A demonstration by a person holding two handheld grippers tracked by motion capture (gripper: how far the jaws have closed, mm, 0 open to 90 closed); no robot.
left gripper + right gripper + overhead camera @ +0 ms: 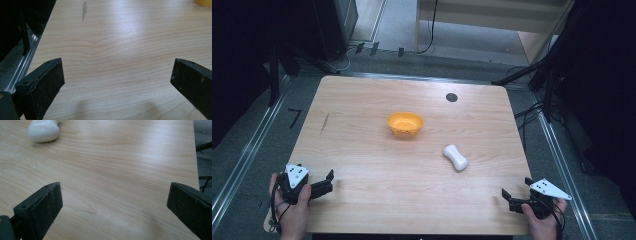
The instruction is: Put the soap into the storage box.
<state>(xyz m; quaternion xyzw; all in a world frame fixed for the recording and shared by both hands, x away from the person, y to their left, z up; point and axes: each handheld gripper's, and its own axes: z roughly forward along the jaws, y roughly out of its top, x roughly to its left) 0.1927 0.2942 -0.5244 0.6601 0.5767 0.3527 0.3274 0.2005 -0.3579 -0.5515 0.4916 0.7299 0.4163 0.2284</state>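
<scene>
White bottle [455, 157] lying near orange bowl [405, 124], well apart from both grippers' fingers, released, bare table [412, 195] between.

Overhead view, two low table [412, 200] close-ups

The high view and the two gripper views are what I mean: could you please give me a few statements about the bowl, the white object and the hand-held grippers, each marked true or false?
1. The orange bowl stands upright near the middle of the table. True.
2. The white object lies inside the bowl. False: it lies on the bare wood, apart from the bowl, nearer the person's right.
3. The right hand-held gripper is shut on the white object. False: its jaws stand wide apart with nothing between them.
4. The left hand-held gripper is open over bare wood. True.
5. A small dark round spot sits near the table's far edge. True.
</scene>
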